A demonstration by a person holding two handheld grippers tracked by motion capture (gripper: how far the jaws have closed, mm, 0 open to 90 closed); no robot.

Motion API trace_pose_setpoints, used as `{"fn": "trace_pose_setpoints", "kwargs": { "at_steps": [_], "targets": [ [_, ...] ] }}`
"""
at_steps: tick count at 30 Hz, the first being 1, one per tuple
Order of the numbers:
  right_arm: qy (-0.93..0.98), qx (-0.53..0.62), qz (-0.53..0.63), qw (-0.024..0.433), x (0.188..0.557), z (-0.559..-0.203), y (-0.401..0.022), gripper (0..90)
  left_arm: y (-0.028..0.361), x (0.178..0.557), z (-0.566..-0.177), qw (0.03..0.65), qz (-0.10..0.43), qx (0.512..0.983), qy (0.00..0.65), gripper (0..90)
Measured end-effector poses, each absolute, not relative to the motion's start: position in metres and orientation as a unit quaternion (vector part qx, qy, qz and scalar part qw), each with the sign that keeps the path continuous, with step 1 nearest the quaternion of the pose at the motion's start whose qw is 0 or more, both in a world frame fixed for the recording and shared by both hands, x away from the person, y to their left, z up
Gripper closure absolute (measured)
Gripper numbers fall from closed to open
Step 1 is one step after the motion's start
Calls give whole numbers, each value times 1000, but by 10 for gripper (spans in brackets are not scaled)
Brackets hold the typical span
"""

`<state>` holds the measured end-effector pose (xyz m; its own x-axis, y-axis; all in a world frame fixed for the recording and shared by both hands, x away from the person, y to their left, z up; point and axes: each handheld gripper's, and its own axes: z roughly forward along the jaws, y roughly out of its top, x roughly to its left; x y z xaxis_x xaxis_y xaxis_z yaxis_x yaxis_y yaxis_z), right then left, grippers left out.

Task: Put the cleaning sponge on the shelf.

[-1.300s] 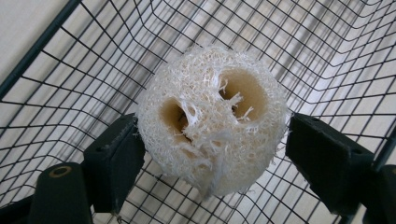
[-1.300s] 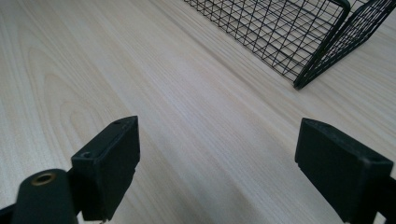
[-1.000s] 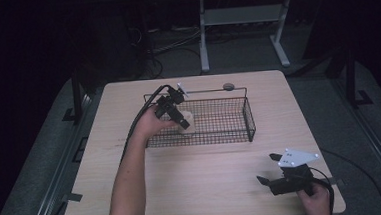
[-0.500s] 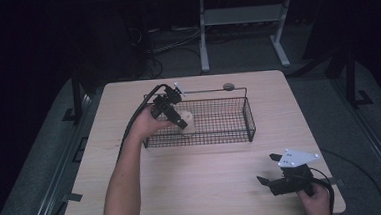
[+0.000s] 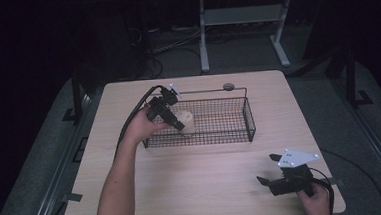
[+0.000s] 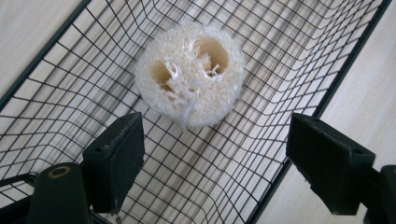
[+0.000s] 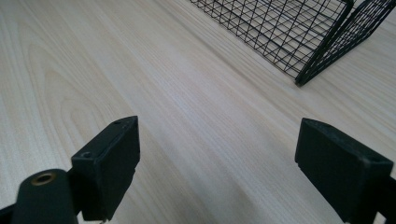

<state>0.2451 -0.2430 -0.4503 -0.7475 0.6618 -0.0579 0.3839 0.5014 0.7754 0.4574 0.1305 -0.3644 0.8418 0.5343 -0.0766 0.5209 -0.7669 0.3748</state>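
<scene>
Loofah (image 6: 190,74) lies on the mesh floor at the left end of the wire basket (image 5: 230,135), just ahead of the left tool (image 5: 171,119), whose jaws gape wide and hold nothing. That tool has drawn back slightly from a second ago. The right tool (image 5: 271,170), also wide open and empty, rests near the pale wooden bench's (image 5: 203,187) front right corner. Dark floor surrounds.

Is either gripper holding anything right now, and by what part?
Nothing held. Left gripper is open above the loofah in the basket; right gripper is open over the table.
</scene>
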Motion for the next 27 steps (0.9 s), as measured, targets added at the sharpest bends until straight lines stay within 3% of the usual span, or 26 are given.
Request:
{"fn": "trace_pose_setpoints", "kwargs": {
  "at_steps": [27],
  "targets": [
    [848, 311, 390, 179, 246, -451, -241, 135, 148, 427, -357, 217, 22, 935, 281, 193]
  ]
}}
